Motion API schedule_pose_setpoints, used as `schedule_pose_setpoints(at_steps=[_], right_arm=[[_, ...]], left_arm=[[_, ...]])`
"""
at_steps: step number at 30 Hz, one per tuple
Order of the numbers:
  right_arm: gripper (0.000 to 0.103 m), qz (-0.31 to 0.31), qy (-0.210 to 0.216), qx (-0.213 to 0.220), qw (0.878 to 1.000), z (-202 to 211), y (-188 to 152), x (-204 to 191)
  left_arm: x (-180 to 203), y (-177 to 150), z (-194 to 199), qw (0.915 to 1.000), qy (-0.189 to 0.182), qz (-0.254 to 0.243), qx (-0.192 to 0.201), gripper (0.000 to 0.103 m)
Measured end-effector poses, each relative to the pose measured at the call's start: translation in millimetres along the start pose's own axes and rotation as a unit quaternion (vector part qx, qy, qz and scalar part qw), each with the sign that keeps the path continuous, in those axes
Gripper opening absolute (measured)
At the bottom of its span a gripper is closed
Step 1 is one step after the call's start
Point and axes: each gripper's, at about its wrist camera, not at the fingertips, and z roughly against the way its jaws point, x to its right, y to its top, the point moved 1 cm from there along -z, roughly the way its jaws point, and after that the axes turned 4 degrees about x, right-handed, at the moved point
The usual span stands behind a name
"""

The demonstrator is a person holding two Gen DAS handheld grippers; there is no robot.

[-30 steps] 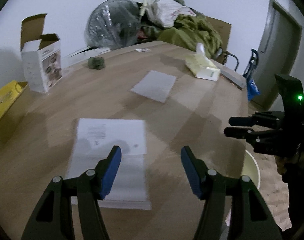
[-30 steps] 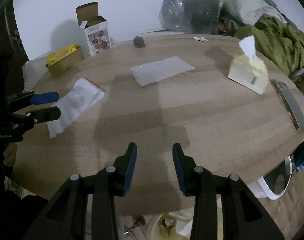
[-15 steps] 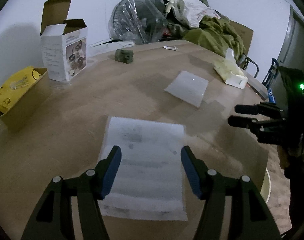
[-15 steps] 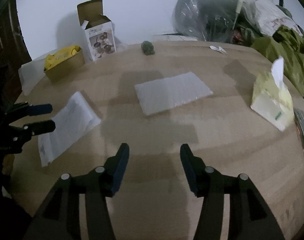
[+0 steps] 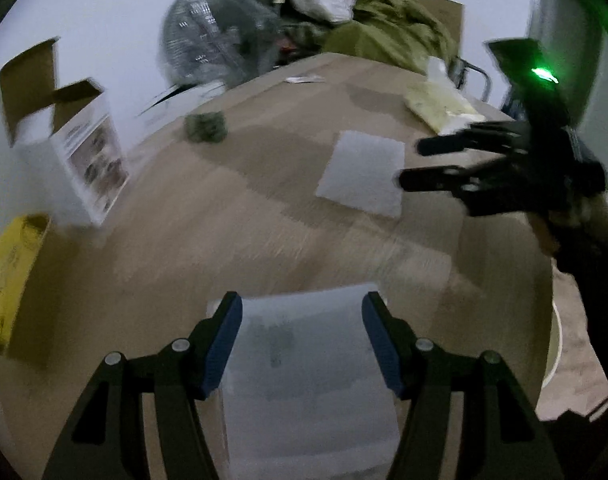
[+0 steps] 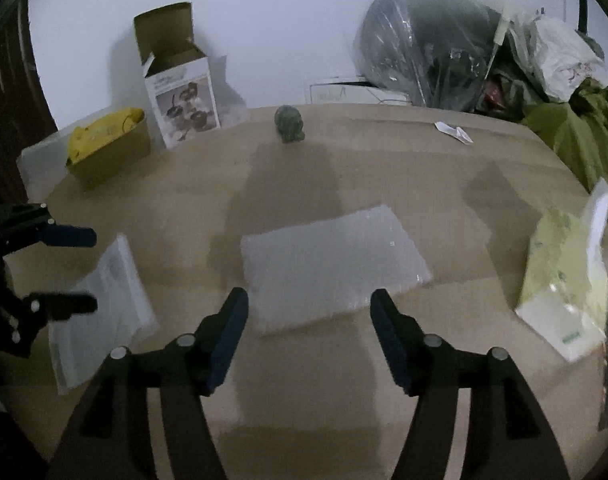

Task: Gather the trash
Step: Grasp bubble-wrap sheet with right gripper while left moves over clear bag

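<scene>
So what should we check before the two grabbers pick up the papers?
1. Left gripper open: ok, nothing pinched.
2. Printed paper lined up between its fingers: ok, though the view is blurred.
3. Right gripper open: ok; its jaws have just been opening, nothing between them.
4. White plastic sheet in front of the right gripper: ok, lies flat just ahead.
5. Grippers apart from each other: ok.
6. Pads touching the paper: cannot tell.
</scene>
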Motion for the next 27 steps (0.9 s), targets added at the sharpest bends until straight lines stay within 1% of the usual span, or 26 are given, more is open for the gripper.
schedule_pose_setpoints(at_steps=[1,3,5,10,15,21,27], right_arm=[[0.065,-0.003,0.0,-0.004,1.0,-8.2,4.6,4.0],[0.065,-0.006,-0.002,-0.012,1.0,-19.0,10.4,8.6],[0.065,-0.012,-0.005,-0.019,1.0,-27.6,17.6,13.2],[0.065,-0.027,-0.01,-0.033,0.999,-41.3,29.8,21.8],[0.065,-0.004,-0.033,-0.064,0.997,-57.5,25.6,22.2],[0.065,0.014,-0.036,-0.067,0.997,-58.6,24.1,18.8],[0.065,0.028,-0.029,-0.066,0.997,-62.3,23.4,19.3]], left_arm=[[-0.8,3.1,-3.9,0.9999,-0.014,-0.006,-0.002,0.062],[-2.6,5.9,-10.9,0.9996,-0.025,-0.012,-0.008,0.062],[-4.1,7.2,-19.6,0.9987,-0.042,-0.02,-0.019,0.062],[-3.7,5.0,-33.2,0.9962,-0.062,-0.038,-0.046,0.062],[-0.5,2.2,-34.3,0.9944,-0.065,-0.061,-0.057,0.062],[-2.2,-0.4,-31.7,0.9941,-0.06,-0.066,-0.061,0.062],[-2.1,-6.6,-30.8,0.9933,-0.052,-0.076,-0.07,0.062]])
